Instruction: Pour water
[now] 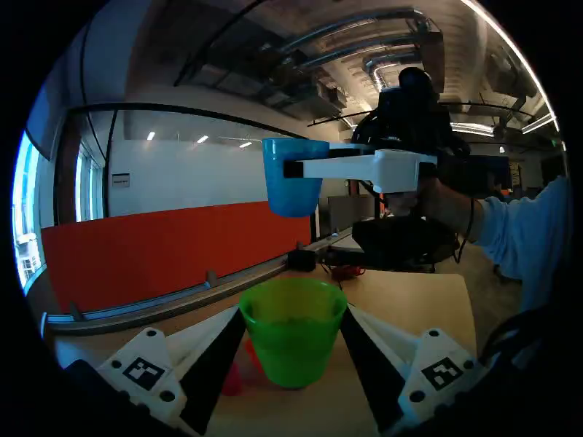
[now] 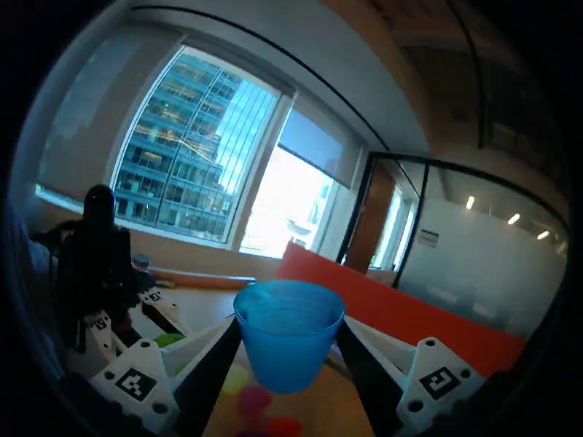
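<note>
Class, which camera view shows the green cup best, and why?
The left gripper view: the green cup sits close and central between the fingers of the left gripper, rim and wall plain. The right gripper view shows a small green sliver of it, far off, between that gripper's fingers.

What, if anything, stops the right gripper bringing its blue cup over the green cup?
Probably nothing, so yes: the right gripper holds the blue cup in open air, higher than the green cup, nothing between.
</note>
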Action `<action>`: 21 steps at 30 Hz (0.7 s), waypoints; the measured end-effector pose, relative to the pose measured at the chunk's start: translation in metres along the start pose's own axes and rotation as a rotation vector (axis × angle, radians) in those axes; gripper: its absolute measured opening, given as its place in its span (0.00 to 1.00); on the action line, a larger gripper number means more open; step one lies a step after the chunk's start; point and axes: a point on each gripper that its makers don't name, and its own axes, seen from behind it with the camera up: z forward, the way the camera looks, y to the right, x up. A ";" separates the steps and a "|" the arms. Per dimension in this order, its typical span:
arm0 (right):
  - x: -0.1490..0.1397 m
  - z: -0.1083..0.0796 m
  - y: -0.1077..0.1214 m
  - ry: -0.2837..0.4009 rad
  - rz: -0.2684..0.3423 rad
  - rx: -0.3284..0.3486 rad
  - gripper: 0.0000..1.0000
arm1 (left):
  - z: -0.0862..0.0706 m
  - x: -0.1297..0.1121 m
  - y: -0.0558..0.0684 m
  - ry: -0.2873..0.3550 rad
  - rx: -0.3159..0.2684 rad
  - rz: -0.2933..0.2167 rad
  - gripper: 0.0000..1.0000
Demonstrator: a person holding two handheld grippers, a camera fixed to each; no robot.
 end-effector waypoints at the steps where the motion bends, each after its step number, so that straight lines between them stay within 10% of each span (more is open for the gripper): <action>1: 0.000 0.000 -0.001 0.001 0.034 0.007 0.89 | -0.001 0.000 0.000 0.000 0.001 0.001 0.86; 8: -0.002 -0.002 0.003 0.004 0.211 0.031 0.89 | -0.004 0.002 -0.005 0.000 0.010 0.006 0.86; 21: -0.018 -0.012 0.002 -0.020 0.226 0.038 0.89 | -0.012 0.001 -0.018 -0.012 0.039 0.010 0.86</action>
